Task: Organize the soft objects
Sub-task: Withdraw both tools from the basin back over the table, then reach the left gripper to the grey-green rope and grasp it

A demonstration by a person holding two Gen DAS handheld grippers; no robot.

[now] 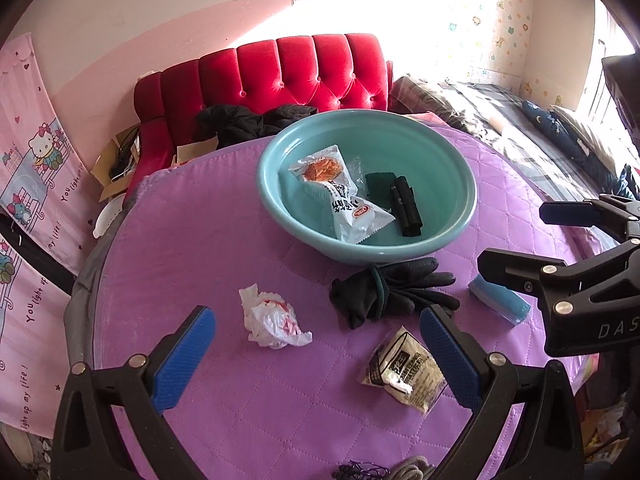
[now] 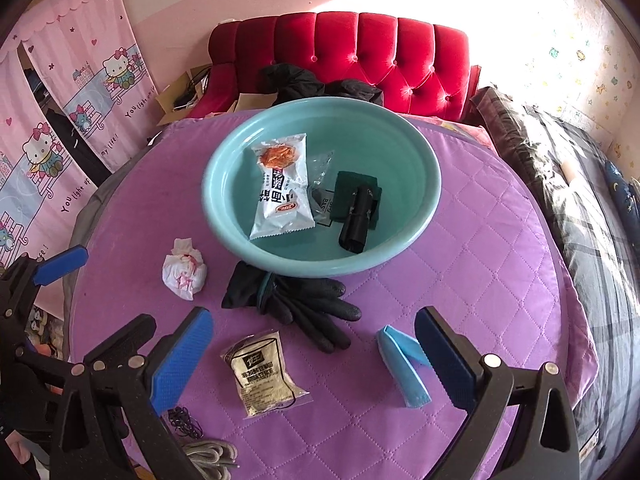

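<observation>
both hand-held grippers, left hand-held gripper and right hand-held gripper, gape apart over a purple quilted counter fronting a red sofa.

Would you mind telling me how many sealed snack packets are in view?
2: a white printed snack packet inside the teal plastic basin, and a clear-and-beige packet on the purple quilted cloth. Others may be hidden.

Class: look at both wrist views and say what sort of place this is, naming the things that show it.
Most likely a home bedroom: a red tufted headboard, bedding along the wall, and cartoon curtains behind a quilted purple table cover.
</observation>
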